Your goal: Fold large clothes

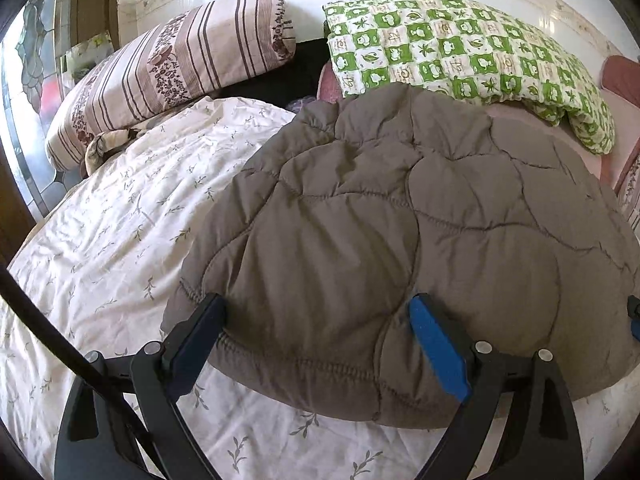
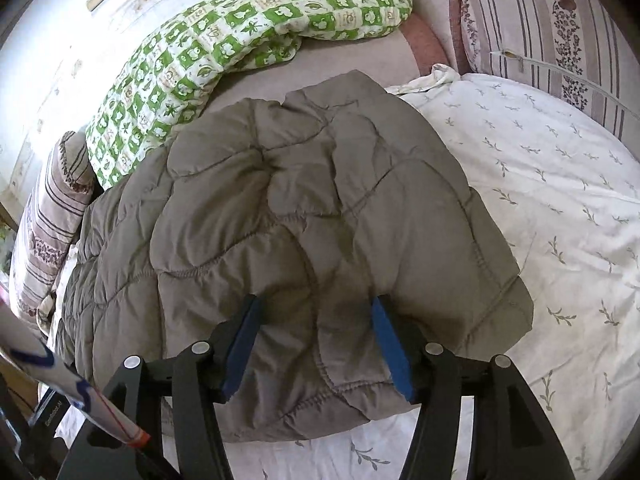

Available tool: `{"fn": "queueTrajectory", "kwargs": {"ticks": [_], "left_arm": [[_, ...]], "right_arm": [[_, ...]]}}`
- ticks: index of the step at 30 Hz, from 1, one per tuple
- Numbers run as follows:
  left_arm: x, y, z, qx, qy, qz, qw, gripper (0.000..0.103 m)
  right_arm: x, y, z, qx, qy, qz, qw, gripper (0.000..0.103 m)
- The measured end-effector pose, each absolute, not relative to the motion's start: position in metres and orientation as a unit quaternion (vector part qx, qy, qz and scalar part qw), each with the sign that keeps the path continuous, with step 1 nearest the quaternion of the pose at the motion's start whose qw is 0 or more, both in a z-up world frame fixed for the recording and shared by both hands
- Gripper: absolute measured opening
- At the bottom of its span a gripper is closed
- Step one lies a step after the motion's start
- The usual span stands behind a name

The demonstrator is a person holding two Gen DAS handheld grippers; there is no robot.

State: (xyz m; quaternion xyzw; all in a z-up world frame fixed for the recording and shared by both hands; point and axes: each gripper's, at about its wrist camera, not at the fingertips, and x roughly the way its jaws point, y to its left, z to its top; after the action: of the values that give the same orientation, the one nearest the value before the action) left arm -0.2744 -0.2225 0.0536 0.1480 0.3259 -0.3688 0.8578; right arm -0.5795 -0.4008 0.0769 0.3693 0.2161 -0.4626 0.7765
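Observation:
A grey-brown quilted padded coat [image 1: 380, 216] lies folded on the bed; it also fills the middle of the right wrist view [image 2: 288, 200]. My left gripper [image 1: 320, 312] is open, its blue-padded fingers [image 1: 438, 344] straddling the coat's near hem at its left part. My right gripper [image 2: 316, 312] is open, its fingers [image 2: 390, 344] set on either side of a raised fold at the coat's near right corner. Neither gripper clamps the fabric. A blue tip of the right gripper shows at the right edge of the left wrist view [image 1: 634, 320].
The coat rests on a white bedsheet with a leaf print [image 1: 120, 240]. A green-and-white checked quilt [image 1: 460, 48] and a striped floral pillow [image 1: 168, 68] lie at the bed's far side by the tiled wall. Another striped pillow [image 2: 560, 20] lies far right.

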Motion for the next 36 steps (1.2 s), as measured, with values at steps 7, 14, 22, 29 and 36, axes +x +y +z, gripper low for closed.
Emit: {"fn": "queueTrajectory", "kwargs": {"ticks": [7,14,22,29,36], "left_arm": [[-0.275,-0.223,0.053,0.148,0.325,-0.368,0.858,0.093],[-0.274,-0.223,0.054,0.148,0.326,-0.369,0.858,0.093],[-0.273,-0.222,0.055,0.147,0.338,-0.372,0.852,0.093],[-0.247,-0.196,0.071,0.091,0.388,-0.388,0.831,0.093],[-0.172,-0.138,0.049,-0.028,0.511,-0.367,0.777,0.093]], "right_arm": [[-0.588,-0.398,0.085,0.375,0.196,-0.465,0.778,0.064],[-0.598,-0.407,0.079,0.39,0.193,-0.485,0.758,0.064],[-0.6,-0.406,0.081,0.4,0.193,-0.474,0.76,0.068],[-0.638,-0.402,0.089,0.423,0.154,-0.495,0.743,0.069],[-0.687,-0.412,0.07,0.493,0.13,-0.488,0.708,0.073]]}}
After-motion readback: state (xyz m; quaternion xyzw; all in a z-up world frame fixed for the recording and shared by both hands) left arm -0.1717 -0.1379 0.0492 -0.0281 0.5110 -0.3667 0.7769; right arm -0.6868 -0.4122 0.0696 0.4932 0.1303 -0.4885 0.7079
